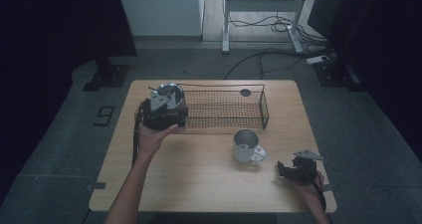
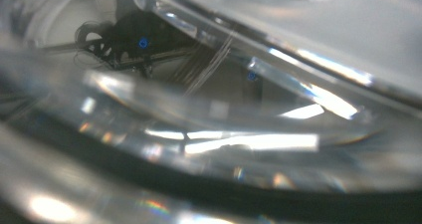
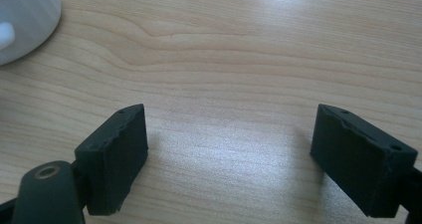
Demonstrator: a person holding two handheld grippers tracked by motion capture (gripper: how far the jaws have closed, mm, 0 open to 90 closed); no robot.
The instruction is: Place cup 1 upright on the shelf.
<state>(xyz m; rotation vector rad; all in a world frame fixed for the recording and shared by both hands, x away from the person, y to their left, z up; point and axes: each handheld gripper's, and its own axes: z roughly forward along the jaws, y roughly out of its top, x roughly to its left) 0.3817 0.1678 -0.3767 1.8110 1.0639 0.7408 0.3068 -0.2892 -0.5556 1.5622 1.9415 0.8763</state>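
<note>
A clear glass (image 1: pixel 170 93) is at the left end of the black wire basket (image 1: pixel 263 107), and my left gripper (image 1: pixel 168 105) is shut on it from the near side. In the left gripper view the glass (image 2: pixel 224 114) sits right against the lens, blurred and shiny, and hides the jaws. A white mug (image 1: pixel 245 145) stands upright in the middle of the table, handle toward the front right. My right gripper (image 1: pixel 284 168) rests low near the front right corner, open, with bare wood between its jaws (image 3: pixel 229 149). The mug (image 3: pixel 25 20) is at the upper left there.
The wooden table (image 1: pixel 199 179) has bare room in front of the basket and to the mug's left. A small dark disc (image 1: pixel 245 92) lies at the back behind the basket. Grey floor, cables and a white stand are beyond the table.
</note>
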